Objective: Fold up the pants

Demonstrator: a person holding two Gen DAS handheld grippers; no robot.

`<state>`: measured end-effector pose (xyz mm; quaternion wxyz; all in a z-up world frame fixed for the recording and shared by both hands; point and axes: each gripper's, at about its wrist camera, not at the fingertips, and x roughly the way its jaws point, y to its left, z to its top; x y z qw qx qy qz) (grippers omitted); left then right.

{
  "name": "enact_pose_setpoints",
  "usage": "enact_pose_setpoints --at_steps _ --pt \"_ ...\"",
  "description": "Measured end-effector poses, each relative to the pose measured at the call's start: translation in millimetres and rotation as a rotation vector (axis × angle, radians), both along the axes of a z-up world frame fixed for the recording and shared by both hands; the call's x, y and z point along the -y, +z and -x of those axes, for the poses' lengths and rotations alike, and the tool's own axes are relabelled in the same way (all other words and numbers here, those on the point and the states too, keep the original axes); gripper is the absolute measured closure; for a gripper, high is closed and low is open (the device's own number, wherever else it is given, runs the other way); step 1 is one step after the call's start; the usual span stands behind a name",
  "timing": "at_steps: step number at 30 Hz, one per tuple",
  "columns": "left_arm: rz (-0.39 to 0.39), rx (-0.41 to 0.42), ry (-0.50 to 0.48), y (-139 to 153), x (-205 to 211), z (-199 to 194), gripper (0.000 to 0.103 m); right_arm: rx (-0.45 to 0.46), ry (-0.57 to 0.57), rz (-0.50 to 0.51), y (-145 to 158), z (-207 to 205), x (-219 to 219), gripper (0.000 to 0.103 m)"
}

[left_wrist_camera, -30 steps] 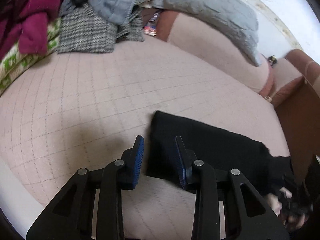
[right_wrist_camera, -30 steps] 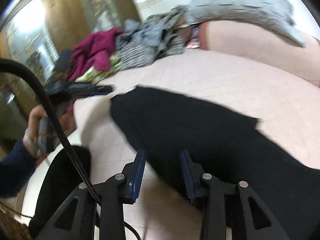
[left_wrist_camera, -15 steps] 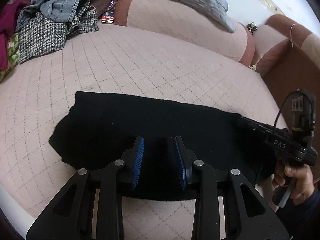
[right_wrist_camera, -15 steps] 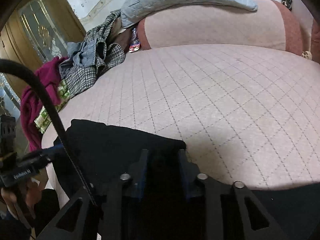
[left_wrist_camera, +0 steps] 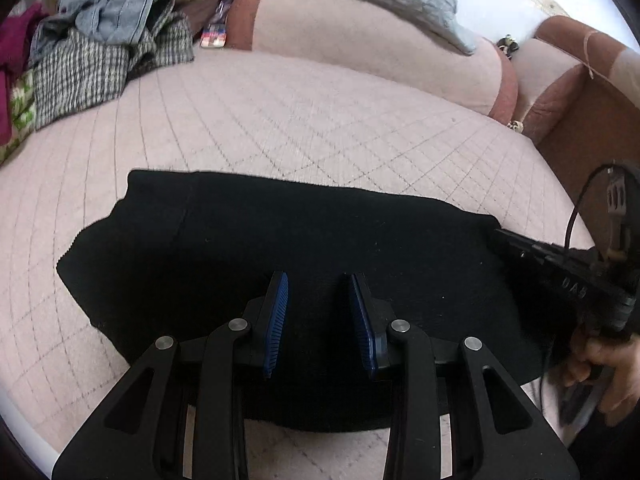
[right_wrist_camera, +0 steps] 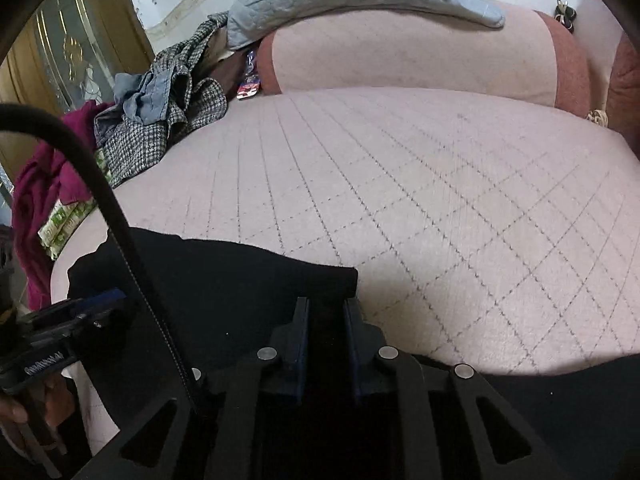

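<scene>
The black, matte pants are lying as a flat band along the near edge of the pink quilted bed; the left gripper is opening above them, its ribbed blue pads gripping nothing; the right gripper is closing on their corner.

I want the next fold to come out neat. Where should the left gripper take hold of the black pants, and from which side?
Judging by how flat the black pants lie, take the near edge just below the left gripper, coming down from the near side; the far edge would mean reaching across the pink bed cover.
</scene>
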<state>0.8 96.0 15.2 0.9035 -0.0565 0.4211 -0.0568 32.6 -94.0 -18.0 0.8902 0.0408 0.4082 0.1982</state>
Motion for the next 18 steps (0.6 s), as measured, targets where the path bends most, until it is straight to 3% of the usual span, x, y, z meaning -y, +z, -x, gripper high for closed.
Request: enact_pose_setpoints --at_steps 3,8,12,15,18 --pt "-0.028 0.027 -0.011 -1 5 3 0.067 0.009 -0.005 -0.030 2 3 6 0.086" --pt "-0.046 0.062 -0.024 2 8 6 0.066 0.042 -0.030 -0.062 21 30 22 0.073" --pt "0.028 0.115 -0.066 13 6 13 0.066 0.054 -0.069 -0.099 28 70 50 0.073" --pt "0.059 0.186 -0.123 25 12 24 0.065 0.063 -0.104 -0.057 26 97 69 0.073" --pt "0.082 0.151 -0.181 22 22 23 0.066 0.037 -0.182 0.006 15 107 94 0.073"
